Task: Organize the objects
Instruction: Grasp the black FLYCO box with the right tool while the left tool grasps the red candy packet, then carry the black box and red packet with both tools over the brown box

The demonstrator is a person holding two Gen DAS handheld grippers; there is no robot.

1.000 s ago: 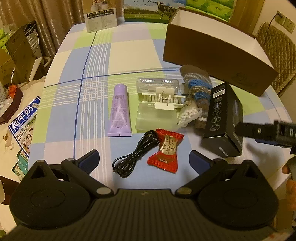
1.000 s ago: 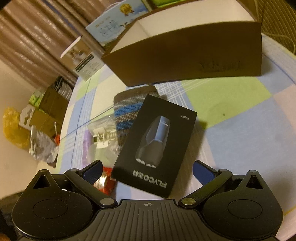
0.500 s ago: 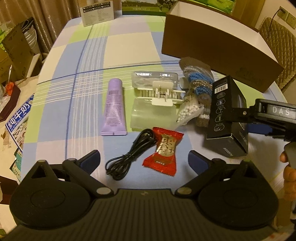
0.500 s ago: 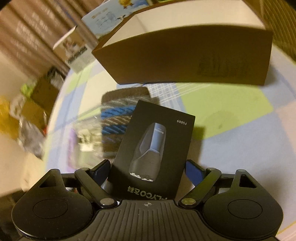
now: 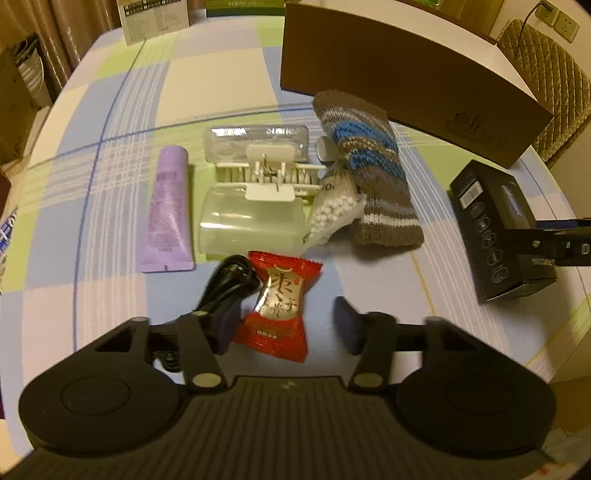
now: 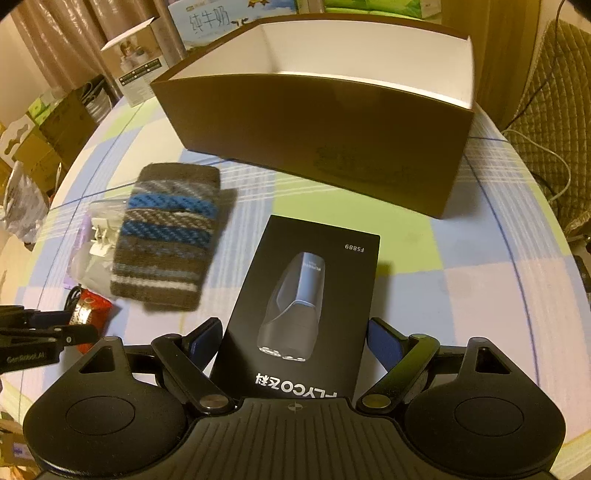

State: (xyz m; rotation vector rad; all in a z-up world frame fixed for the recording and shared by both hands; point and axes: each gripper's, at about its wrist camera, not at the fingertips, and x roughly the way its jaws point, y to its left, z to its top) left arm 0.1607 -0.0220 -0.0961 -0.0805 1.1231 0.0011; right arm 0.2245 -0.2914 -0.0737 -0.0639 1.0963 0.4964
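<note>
A brown open box (image 6: 332, 122) stands at the back of the table; it also shows in the left wrist view (image 5: 406, 74). My right gripper (image 6: 291, 341) is shut on a black shaver box (image 6: 306, 306), seen at the right in the left wrist view (image 5: 498, 229). My left gripper (image 5: 286, 325) is open around a red candy packet (image 5: 279, 302), with a black cable (image 5: 229, 280) by its left finger. A purple tube (image 5: 166, 206), a clear case with a white clip (image 5: 255, 192), a bag of white beads (image 5: 332, 214) and a knitted striped sock (image 5: 373, 173) lie behind.
White cartons (image 5: 155, 14) stand at the table's far edge. A quilted chair (image 5: 546, 74) is behind the brown box at the right. Cardboard boxes and bags (image 6: 44, 140) crowd the floor to the left of the table. The table is round with a checked cloth (image 5: 110, 110).
My left gripper moved forward and down and narrowed around the red candy packet. My right gripper closed on the shaver box and has shifted it to the right, away from the sock.
</note>
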